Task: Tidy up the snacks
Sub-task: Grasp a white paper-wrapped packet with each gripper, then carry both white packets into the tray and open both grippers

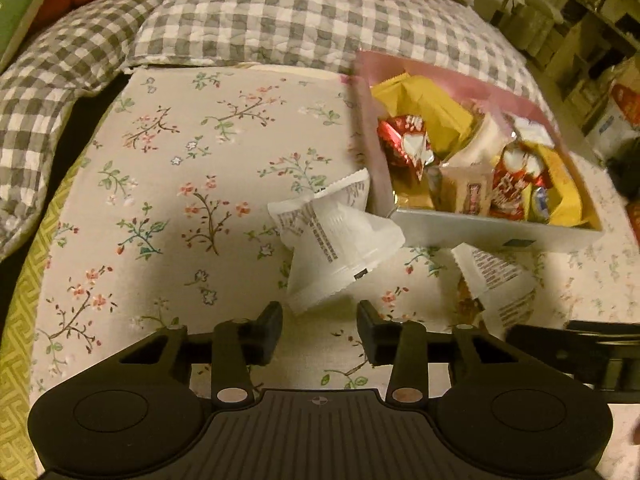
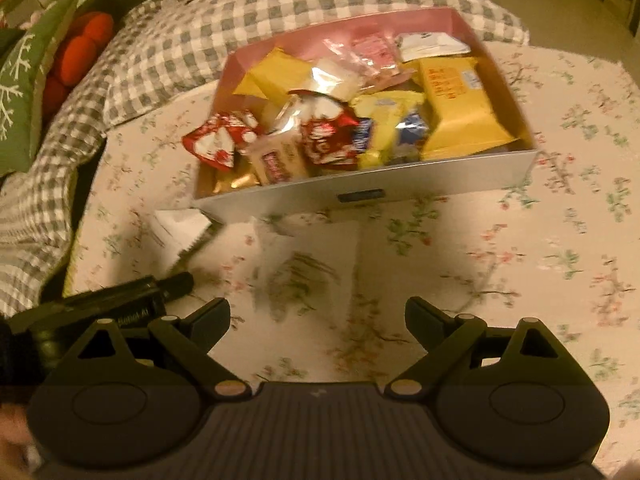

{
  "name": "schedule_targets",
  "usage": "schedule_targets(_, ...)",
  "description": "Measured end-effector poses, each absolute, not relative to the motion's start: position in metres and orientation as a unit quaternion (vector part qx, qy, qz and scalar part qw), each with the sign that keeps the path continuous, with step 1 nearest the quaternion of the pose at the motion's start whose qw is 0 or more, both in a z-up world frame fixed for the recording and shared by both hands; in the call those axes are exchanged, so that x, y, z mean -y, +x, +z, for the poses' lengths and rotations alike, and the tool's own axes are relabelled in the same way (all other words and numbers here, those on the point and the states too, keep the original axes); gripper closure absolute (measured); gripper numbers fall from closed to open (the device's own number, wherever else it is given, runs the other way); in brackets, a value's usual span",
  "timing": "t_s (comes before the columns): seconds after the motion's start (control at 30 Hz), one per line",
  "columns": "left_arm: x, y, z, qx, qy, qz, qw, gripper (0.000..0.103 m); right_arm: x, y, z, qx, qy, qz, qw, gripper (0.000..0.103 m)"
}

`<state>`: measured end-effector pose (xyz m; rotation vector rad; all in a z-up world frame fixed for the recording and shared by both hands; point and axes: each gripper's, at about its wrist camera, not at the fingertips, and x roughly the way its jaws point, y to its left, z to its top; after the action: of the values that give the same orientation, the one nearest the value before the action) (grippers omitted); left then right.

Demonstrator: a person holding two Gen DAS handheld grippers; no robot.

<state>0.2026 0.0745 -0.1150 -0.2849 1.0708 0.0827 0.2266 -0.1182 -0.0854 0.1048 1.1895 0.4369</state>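
Observation:
A pink-lined box [image 1: 496,234] with a grey front wall holds several yellow, red and white snack packets; it also shows in the right wrist view [image 2: 360,196]. Two white snack packets [image 1: 336,236] lie stacked on the floral cloth left of the box. Another white packet [image 1: 500,280] lies in front of the box; in the right wrist view it is blurred [image 2: 308,268]. My left gripper [image 1: 319,312] is open, just short of the stacked packets, empty. My right gripper [image 2: 318,312] is open wide, above the blurred packet, empty.
The floral cloth [image 1: 180,184] covers the work surface. Grey checked cushions [image 1: 240,20] lie behind it, with orange and green cushions [image 2: 24,92] at the far left. The left gripper's body [image 2: 120,300] shows at the left of the right wrist view. Shelves stand at far right [image 1: 592,40].

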Motion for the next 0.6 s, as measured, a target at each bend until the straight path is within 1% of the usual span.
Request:
schedule_targets(0.1, -0.084, 0.199, -0.111, -0.503, -0.152, 0.04, 0.85, 0.054, 0.105, 0.225, -0.092, -0.549, 0.035, 0.204, 0.81, 0.01)
schedule_targets(0.17, -0.091, 0.198, -0.108, -0.496, -0.161, 0.046, 0.852, 0.044, 0.098, 0.224, -0.094, -0.538, 0.024, 0.202, 0.818, 0.013)
schedule_targets(0.2, -0.096, 0.197, -0.106, -0.49, -0.17, 0.049, 0.854, 0.042, 0.095, 0.224, -0.095, -0.532, 0.017, 0.202, 0.822, 0.019)
schedule_targets(0.23, -0.1, 0.196, -0.104, -0.483, -0.185, 0.05, 0.855, 0.037, 0.092, 0.224, -0.097, -0.528, 0.012, 0.201, 0.825, 0.033)
schedule_targets(0.27, -0.104, 0.197, -0.103, -0.478, -0.202, 0.05, 0.853, 0.032, 0.091, 0.224, -0.1, -0.531, 0.009, 0.2, 0.823, 0.044)
schedule_targets(0.3, -0.108, 0.196, -0.103, -0.473, -0.217, 0.05, 0.852, 0.031, 0.093, 0.225, -0.103, -0.54, 0.01, 0.198, 0.818, 0.058)
schedule_targets(0.33, -0.11, 0.197, -0.103, -0.47, -0.229, 0.05, 0.851, 0.029, 0.096, 0.226, -0.104, -0.543, 0.016, 0.196, 0.817, 0.062)
schedule_targets(0.4, -0.108, 0.201, -0.106, -0.472, -0.23, 0.05, 0.849, 0.028, 0.1, 0.225, -0.102, -0.54, 0.014, 0.194, 0.819, 0.065)
schedule_targets(0.5, -0.096, 0.208, -0.108, -0.477, -0.204, 0.04, 0.854, 0.028, 0.107, 0.224, -0.097, -0.539, 0.023, 0.194, 0.819, 0.065)
schedule_targets(0.57, -0.086, 0.211, -0.109, -0.483, -0.178, 0.019, 0.857, 0.021, 0.109, 0.223, -0.096, -0.542, 0.024, 0.195, 0.817, 0.065)
schedule_targets(0.6, -0.08, 0.214, -0.109, -0.486, -0.163, 0.006, 0.859, 0.021, 0.11, 0.222, -0.095, -0.543, 0.023, 0.195, 0.816, 0.065)
